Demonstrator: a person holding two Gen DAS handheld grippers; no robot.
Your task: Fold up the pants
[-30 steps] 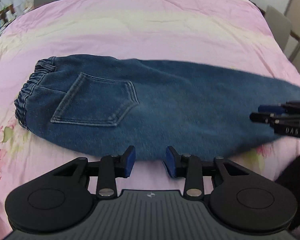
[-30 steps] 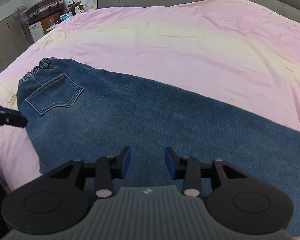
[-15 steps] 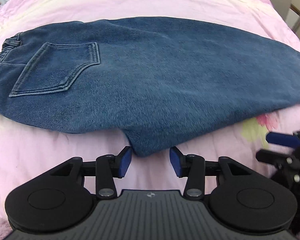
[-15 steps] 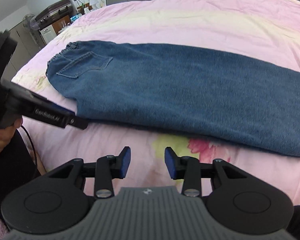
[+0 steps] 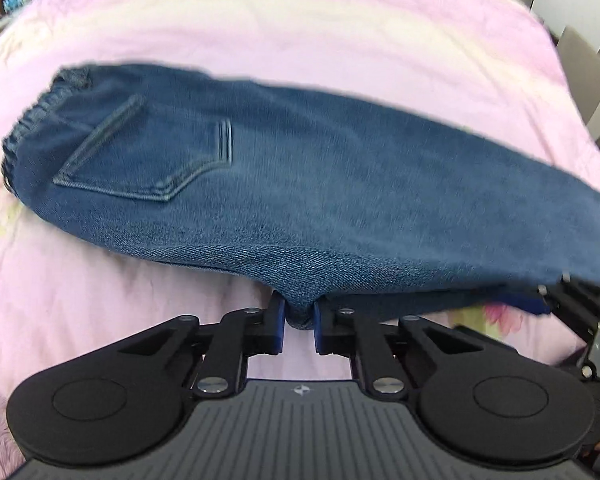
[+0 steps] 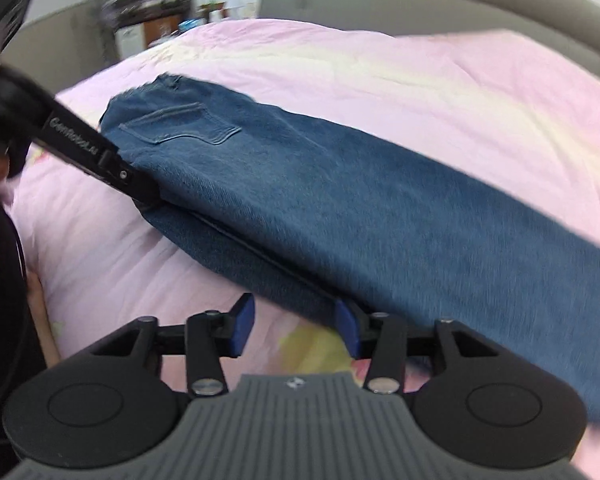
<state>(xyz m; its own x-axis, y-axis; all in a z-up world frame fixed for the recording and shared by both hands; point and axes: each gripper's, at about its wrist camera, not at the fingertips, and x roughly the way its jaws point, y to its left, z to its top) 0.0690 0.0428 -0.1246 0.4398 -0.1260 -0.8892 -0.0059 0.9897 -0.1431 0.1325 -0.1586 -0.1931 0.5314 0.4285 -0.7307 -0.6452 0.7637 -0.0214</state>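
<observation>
A moment earlier both tools had hovered off the near edge of the jeans with nothing between their jaws. Now the left gripper had moved in on the crotch point that stuck out toward us, and its jaws were closing, nearly shut, with that nub of denim pinched between the blue pads. To its right, the right gripper had come up to the near seam further down the leg. Its jaws were opening, about half wide, the right pad tucked under the denim edge and the left pad clear over the bedspread; nothing was clamped there yet. I judged the first fold was about to start. The jeans lay flat across the pink bed, waistband far left, cuffs off to the right.
</observation>
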